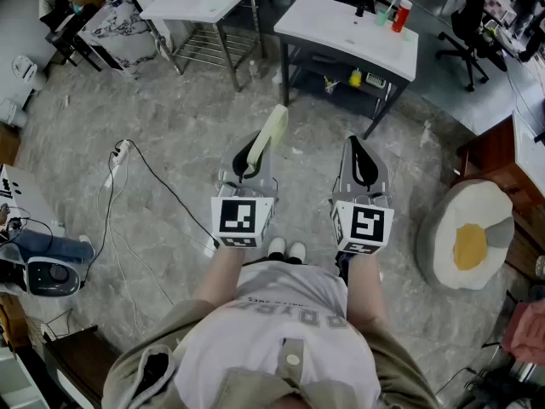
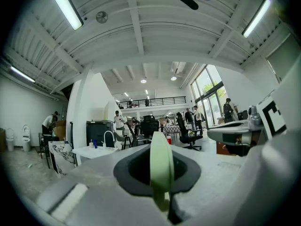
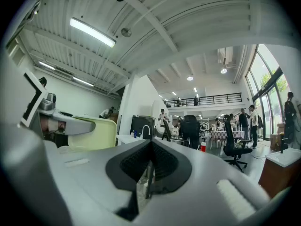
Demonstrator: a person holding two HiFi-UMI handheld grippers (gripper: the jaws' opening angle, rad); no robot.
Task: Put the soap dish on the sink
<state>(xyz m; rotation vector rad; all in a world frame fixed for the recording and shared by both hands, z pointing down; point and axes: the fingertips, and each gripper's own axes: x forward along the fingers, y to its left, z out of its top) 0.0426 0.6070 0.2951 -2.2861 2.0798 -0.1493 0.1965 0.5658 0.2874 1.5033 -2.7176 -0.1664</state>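
Head view: left gripper pinches pale green plastic soap dish, right gripper pressed together empty; thin edge hold may slip before white sink.

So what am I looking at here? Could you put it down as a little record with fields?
left gripper: shut on a pale green plastic soap dish, held on edge
right gripper: shut, nothing between its jaws
ahead, right: nearer white sink top on a dark metal stand
ahead, left: farther white sink top on a metal stand
on the nearer sink top: red bottle
floor: grey marbled floor
stage: soap dish not yet on a sink
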